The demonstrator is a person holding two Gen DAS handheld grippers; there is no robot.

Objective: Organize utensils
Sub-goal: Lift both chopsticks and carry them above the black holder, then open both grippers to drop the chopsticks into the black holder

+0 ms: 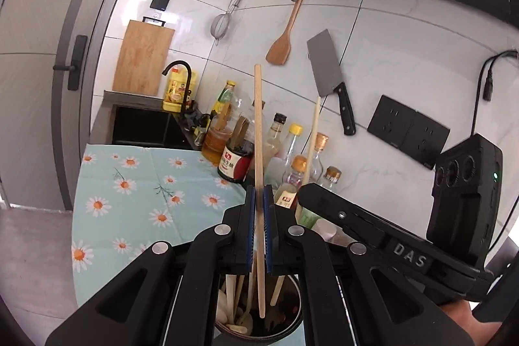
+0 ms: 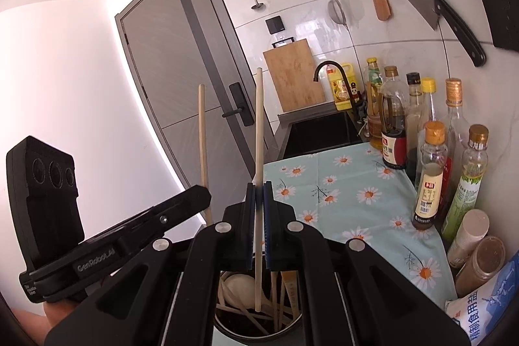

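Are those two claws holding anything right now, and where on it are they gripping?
Yes. Each holds one wooden chopstick upright over the utensil holder. The left gripper pinches its chopstick in its lower half; the right gripper does likewise with its chopstick.

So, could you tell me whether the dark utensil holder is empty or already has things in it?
It has things in it: the utensil holder holds chopsticks and a white spoon.

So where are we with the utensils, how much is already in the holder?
Several spoons and chopsticks already stand in the dark utensil holder. In hand: the left gripper is shut on one wooden chopstick, the right gripper on another, both upright with tips over the holder. Left: lower and release them. No other loose utensils show on the floral cloth.
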